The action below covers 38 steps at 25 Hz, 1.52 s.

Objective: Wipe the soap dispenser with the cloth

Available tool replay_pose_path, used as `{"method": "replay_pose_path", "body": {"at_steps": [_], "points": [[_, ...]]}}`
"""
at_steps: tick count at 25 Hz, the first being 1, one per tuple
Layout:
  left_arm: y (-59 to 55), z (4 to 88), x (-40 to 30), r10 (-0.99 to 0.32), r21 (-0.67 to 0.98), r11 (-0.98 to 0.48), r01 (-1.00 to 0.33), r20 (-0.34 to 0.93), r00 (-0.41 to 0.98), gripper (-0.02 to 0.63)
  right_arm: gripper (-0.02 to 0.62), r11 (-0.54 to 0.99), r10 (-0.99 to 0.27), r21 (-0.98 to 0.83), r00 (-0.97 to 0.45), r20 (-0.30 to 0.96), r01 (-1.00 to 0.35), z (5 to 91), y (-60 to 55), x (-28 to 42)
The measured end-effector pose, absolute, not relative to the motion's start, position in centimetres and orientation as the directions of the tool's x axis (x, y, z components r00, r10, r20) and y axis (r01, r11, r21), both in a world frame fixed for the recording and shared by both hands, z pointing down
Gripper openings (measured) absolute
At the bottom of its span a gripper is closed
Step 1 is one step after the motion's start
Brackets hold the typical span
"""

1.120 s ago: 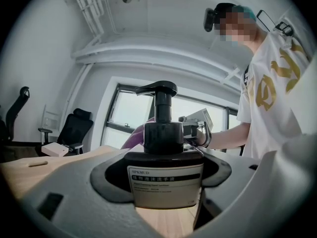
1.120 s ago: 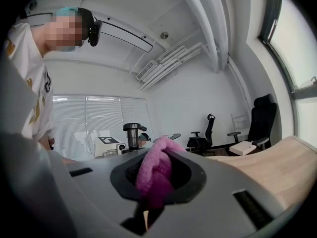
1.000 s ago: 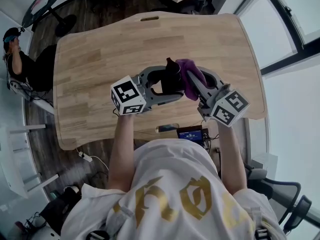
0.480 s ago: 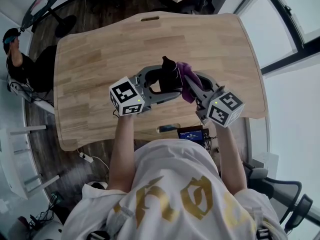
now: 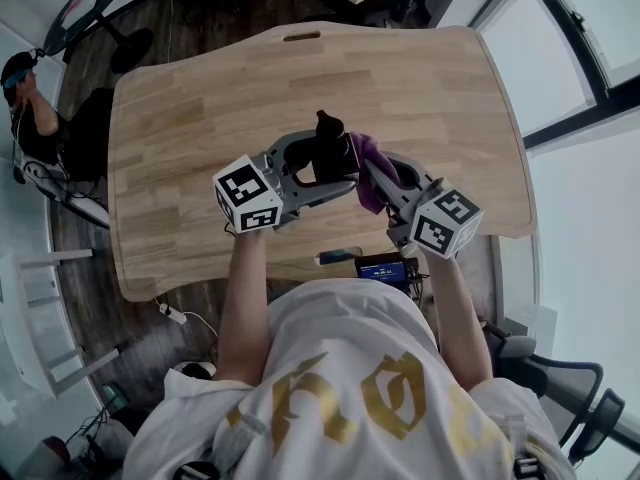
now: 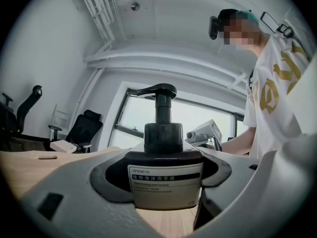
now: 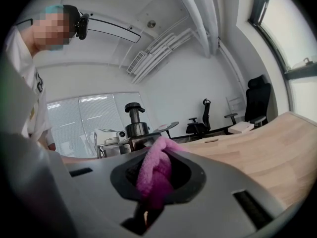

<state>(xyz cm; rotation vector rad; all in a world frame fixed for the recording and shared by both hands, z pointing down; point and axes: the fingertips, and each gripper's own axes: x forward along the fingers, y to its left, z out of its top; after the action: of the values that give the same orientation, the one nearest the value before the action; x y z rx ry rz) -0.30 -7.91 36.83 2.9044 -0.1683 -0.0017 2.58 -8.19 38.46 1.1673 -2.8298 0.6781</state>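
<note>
In the head view the dark soap dispenser point(image 5: 334, 150), with a black pump top, is held over the middle of the wooden table point(image 5: 200, 108). My left gripper point(image 5: 335, 168) is shut on its body. The left gripper view has the labelled soap dispenser point(image 6: 166, 175) filling the gap between the jaws of the left gripper point(image 6: 166, 187). My right gripper point(image 5: 372, 180) is shut on a purple cloth point(image 5: 366, 152), which presses against the bottle's right side. From the right gripper view, the cloth point(image 7: 154, 175) bunches between the jaws of the right gripper point(image 7: 153, 182), with the dispenser point(image 7: 134, 128) just behind it.
The table's near edge runs just below both grippers, and a small dark device point(image 5: 383, 268) hangs under it. A slot point(image 5: 302, 36) is cut near the far edge. A person point(image 5: 25, 83) sits to the far left. Office chairs point(image 7: 257, 100) stand beyond the table.
The bottle and both grippers have shifted slightly left and toward me. The cloth has slid along the bottle's right side, nearer to me.
</note>
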Motion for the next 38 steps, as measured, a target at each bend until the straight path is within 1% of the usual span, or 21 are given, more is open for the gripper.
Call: {"method": "replay_pose_path", "body": {"at_steps": [4,11,18,24,26,29,32,38], "points": [[-8.0,36.2,-0.5,-0.121,0.244,-0.964,-0.110,-0.031,0.992,0.356,0.034,0.611,-0.675,-0.481,-0.731,0.100,-0.629,38.1,-8.2,2.7],[-8.5,34.5,-1.2,-0.148,0.272,-0.956,-0.108,-0.130,0.980,0.356,0.034,0.573,-0.687,-0.674,-0.722,-0.084,-0.466,37.1,-8.0,2.8],[-9.2,34.3,-1.6,-0.188,0.315,-0.941,-0.121,-0.190,0.964,0.356,0.034,0.568,-0.678,-0.713,-0.724,-0.123,-0.411,37.4,-8.5,2.7],[-9.8,35.1,-0.9,-0.206,0.327,-0.934,-0.142,-0.173,0.963,0.356,0.034,0.549,-0.686,-0.724,-0.720,-0.105,-0.417,38.5,-8.8,3.5],[-10.2,35.7,-0.5,-0.220,0.338,-0.928,-0.154,-0.165,0.962,0.356,0.034,0.540,-0.696,-0.712,-0.713,-0.080,-0.448,39.1,-9.0,3.9],[-11.0,37.3,0.0,-0.244,0.345,-0.919,-0.190,-0.120,0.962,0.356,0.034,0.518,-0.713,-0.696,-0.700,-0.030,-0.497,40.5,-9.2,4.9],[-11.5,39.5,0.6,-0.255,0.370,-0.904,-0.213,-0.067,0.965,0.356,0.034,0.477,-0.736,-0.700,-0.677,0.013,-0.532,42.0,-9.6,6.6],[-12.3,43.3,1.4,-0.270,0.415,-0.878,-0.239,-0.016,0.963,0.356,0.034,0.400,-0.774,-0.699,-0.627,0.089,-0.593,44.9,-10.6,9.9]]}}
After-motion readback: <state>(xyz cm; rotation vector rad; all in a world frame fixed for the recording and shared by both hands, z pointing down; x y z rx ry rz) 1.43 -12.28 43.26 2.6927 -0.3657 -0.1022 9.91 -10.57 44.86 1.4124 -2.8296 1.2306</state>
